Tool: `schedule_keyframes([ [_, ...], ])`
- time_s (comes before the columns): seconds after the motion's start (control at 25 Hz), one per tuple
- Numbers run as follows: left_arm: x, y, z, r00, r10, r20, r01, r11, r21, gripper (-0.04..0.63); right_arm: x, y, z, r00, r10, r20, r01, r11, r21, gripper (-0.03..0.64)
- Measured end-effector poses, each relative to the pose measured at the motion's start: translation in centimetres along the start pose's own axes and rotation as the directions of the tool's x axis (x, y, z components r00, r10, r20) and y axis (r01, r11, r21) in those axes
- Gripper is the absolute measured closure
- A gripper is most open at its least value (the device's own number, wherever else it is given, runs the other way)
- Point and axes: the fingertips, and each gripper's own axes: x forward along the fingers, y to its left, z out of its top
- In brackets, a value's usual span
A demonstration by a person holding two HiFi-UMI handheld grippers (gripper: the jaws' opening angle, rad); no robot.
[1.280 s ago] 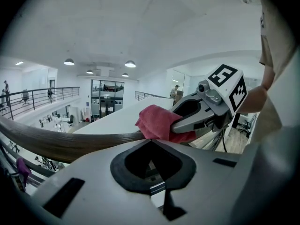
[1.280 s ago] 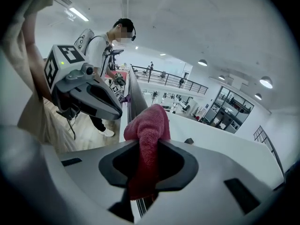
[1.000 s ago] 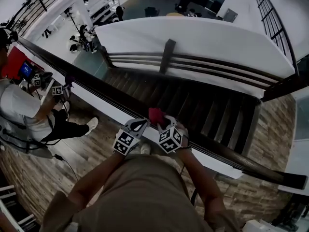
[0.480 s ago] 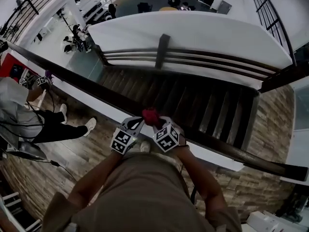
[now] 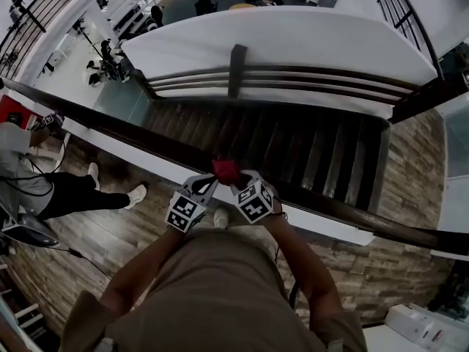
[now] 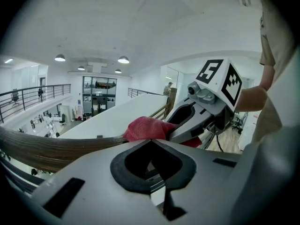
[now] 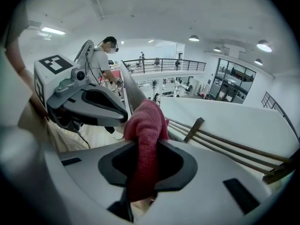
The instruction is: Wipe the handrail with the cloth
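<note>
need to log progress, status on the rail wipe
Left tool shut, empty, beside the right. Right tool shut on red cloth, cloth on handrail. Nothing blocking the rail.

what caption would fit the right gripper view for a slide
The right gripper shut on a red cloth at the wooden handrail, left gripper alongside.

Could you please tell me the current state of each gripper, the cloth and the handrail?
left gripper: jaws together, nothing between them, held beside the cloth.
right gripper: shut on the cloth.
red cloth: bunched up, clamped in the right gripper, lying on top of the handrail.
wooden handrail: the cloth on top of it, the rest bare.
</note>
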Motion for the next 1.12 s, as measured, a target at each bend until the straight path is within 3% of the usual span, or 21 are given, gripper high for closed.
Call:
schedule_keyframes([
  [0.4,3.2,-4.0,1.2,0.998,-0.065,-0.018,0.066,0.997,0.039,0.580,-2.7,-2.7,-3.1,1.000,-0.002,0.016,0.000,0.993,0.116,0.520],
  [0.72,4.6,-7.5,2.0,0.998,-0.050,-0.023,0.051,0.998,0.044,0.580,-5.1,-3.9,-5.5,1.000,0.005,0.029,-0.009,0.991,0.132,0.520],
  [1.12,7.5,-16.6,3.6,0.999,-0.036,-0.025,0.037,0.999,0.038,0.580,-10.9,-6.8,-12.5,1.000,0.003,0.011,-0.004,0.989,0.145,0.520],
])
